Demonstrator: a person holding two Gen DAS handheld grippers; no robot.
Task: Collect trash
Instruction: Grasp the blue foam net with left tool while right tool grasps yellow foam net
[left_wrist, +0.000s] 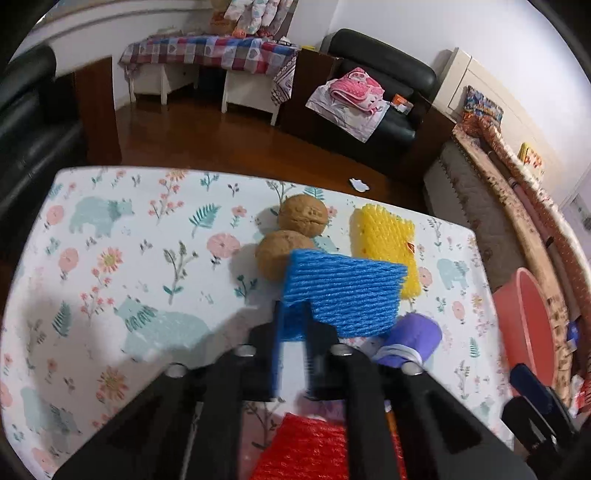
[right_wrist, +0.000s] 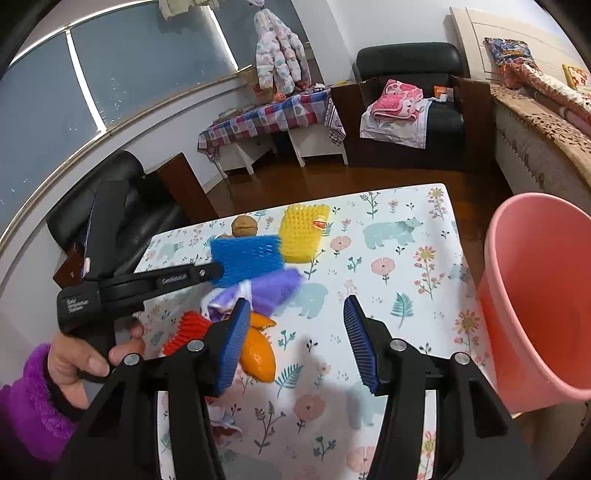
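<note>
Blue foam net (left_wrist: 343, 291) is sitting clamped by its edge in your left claw (left_wrist: 291, 354); right claw (right_wrist: 295, 347) is gaping empty, so a jerk could be tearing it loose.

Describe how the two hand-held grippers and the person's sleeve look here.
Both are black plastic with silver pivot screws. The right hand-held gripper has blue ribbed pads on its fingers. The left hand-held gripper has a pistol-style handle with small white lettering. The hand on it wears a fuzzy purple sleeve.
</note>
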